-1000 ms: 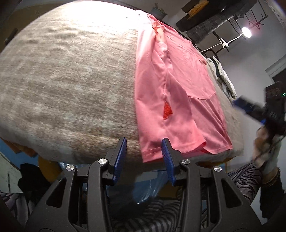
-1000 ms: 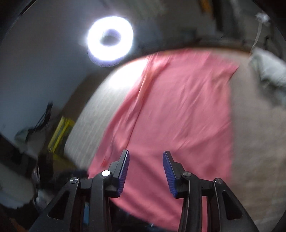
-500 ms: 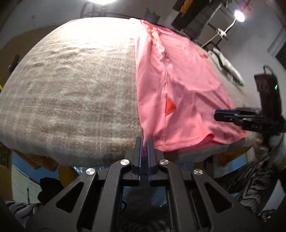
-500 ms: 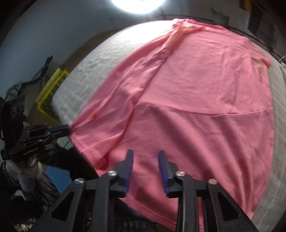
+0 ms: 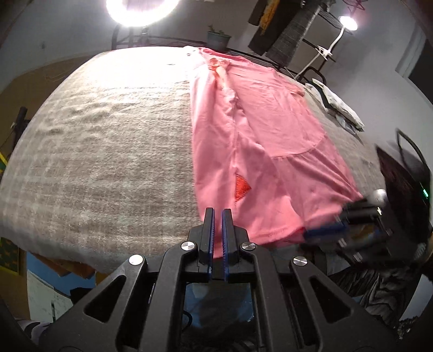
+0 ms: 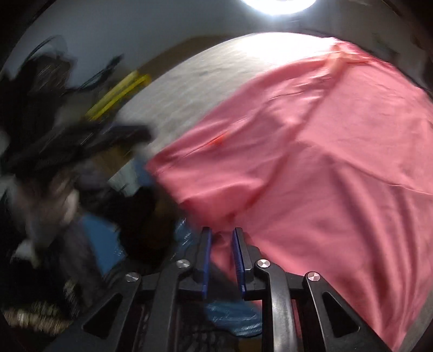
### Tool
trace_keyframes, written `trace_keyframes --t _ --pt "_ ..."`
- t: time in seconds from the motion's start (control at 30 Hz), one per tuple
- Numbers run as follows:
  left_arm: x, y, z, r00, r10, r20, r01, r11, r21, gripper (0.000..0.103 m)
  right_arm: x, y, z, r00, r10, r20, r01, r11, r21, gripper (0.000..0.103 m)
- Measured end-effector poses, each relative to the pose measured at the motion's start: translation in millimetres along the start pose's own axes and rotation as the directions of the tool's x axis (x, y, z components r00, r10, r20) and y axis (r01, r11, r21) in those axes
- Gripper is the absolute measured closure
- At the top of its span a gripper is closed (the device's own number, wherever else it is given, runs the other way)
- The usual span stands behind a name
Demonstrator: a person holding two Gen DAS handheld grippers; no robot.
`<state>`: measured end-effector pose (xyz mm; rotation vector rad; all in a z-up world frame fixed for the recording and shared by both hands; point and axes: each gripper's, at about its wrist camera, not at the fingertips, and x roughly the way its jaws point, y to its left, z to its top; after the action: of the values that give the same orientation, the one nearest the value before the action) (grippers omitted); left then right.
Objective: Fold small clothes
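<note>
A pink shirt [image 5: 257,130] lies spread flat on a grey woolly blanket [image 5: 108,149], with a red triangle patch [image 5: 241,186] near its hem. My left gripper [image 5: 218,216] is shut on the hem's near left corner, and pink cloth shows between its pads. In the right wrist view the shirt [image 6: 324,162] fills the right half. My right gripper [image 6: 221,235] is closing at the hem's other corner. Cloth lies between its jaws with a gap still showing. Each gripper appears blurred in the other's view: the right gripper [image 5: 327,231] and the left gripper [image 6: 130,132].
A ring light [image 5: 140,10] glares behind the blanket's far edge. A white cloth heap [image 5: 338,105] lies at the far right, beside a desk lamp [image 5: 347,23] and a plant pot [image 5: 217,39]. A person's striped clothing [image 5: 373,287] and a blue bag [image 6: 232,316] are below the near edge.
My left gripper has shut on the hem corner and risen a little. My right gripper swung down to the hem's other corner and its jaws have narrowed around the cloth.
</note>
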<state>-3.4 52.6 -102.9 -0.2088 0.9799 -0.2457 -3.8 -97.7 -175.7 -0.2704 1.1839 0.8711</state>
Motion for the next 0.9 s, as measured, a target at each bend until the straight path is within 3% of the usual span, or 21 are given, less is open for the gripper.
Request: trace_keyframes --t 0.07,0.2,0.4,0.57,0.63,0.73,0.77,0.83,0.9 --pt "-0.8 2.9 1.3 1.0 0.0 0.002 0.0 1.0 -0.009 0.101 -3.6 5.6 -6.3 0.999 0.049 -0.011 -0.049 0.998 -0.027 0.087" --pt "2.6 3.7 2.9 1.0 -0.012 -0.007 0.012 1.0 -0.018 0.101 -7.3 3.5 -5.7 0.999 0.028 0.027 -0.028 0.999 -0.031 0.087" --pt "7.7 -10.1 -2.9 0.999 -0.017 -0.038 0.019 0.999 0.046 0.1 9.2 19.2 6.7 0.999 0.022 0.034 -0.019 0.997 -0.076 0.083" --pt "0.0 0.1 -1.7 1.0 -0.01 -0.013 0.01 1.0 0.014 0.1 15.5 26.9 13.7 0.999 -0.01 0.053 0.017 0.991 -0.135 0.078" --pt "-3.6 5.9 -0.5 1.0 -0.008 -0.001 0.008 1.0 -0.004 0.1 16.9 27.9 12.7 0.999 0.028 0.047 -0.022 0.99 -0.138 0.08" --pt "-5.7 11.3 -0.1 1.0 -0.003 0.006 0.003 1.0 -0.02 0.1 17.5 39.7 1.6 0.989 0.147 -0.025 -0.149 0.968 -0.204 0.084" --pt "-6.0 12.2 -0.2 1.0 -0.005 0.006 0.005 1.0 -0.022 0.1 16.0 44.5 -2.2 0.988 0.148 -0.035 -0.152 0.961 -0.231 0.084" --pt "-6.5 12.7 -0.8 1.0 -0.005 0.006 0.006 1.0 -0.023 0.1 11.4 45.1 -4.6 0.996 0.089 -0.009 -0.088 0.967 -0.239 0.083" --pt "-7.4 12.0 -0.4 1.0 -0.005 0.009 0.006 1.0 -0.017 0.1 6.3 34.1 -2.2 0.996 0.083 0.018 -0.078 0.981 -0.176 0.083"
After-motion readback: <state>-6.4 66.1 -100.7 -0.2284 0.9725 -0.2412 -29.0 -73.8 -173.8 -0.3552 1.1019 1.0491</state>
